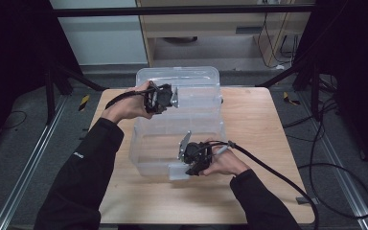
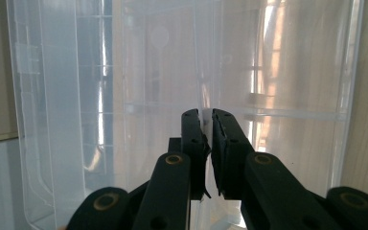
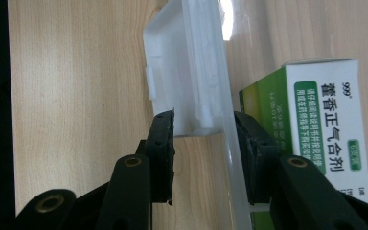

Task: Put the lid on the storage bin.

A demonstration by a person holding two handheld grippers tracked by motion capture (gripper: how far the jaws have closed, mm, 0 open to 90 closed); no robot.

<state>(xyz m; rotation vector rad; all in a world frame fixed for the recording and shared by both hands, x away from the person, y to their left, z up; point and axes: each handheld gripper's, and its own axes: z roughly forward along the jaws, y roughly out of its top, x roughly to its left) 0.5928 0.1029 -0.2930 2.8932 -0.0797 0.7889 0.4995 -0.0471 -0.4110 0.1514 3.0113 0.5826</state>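
So my left gripper is clamped nearly shut on the far-left rim of the clear plastic bin sitting mid-counter. My right gripper is pinching the bin's near wall, right by its latch. A green-and-white medicine box sits just behind that wall, inside the bin.

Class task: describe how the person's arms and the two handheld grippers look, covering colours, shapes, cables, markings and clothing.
Both arms wear black long sleeves; the left sleeve bears a small white marking. The left gripper and the right gripper are black, each topped by a grey three-cornered plate and trailing a thick black cable. Up close, the fingers are flat black bars, jointed with brass-coloured rivets.
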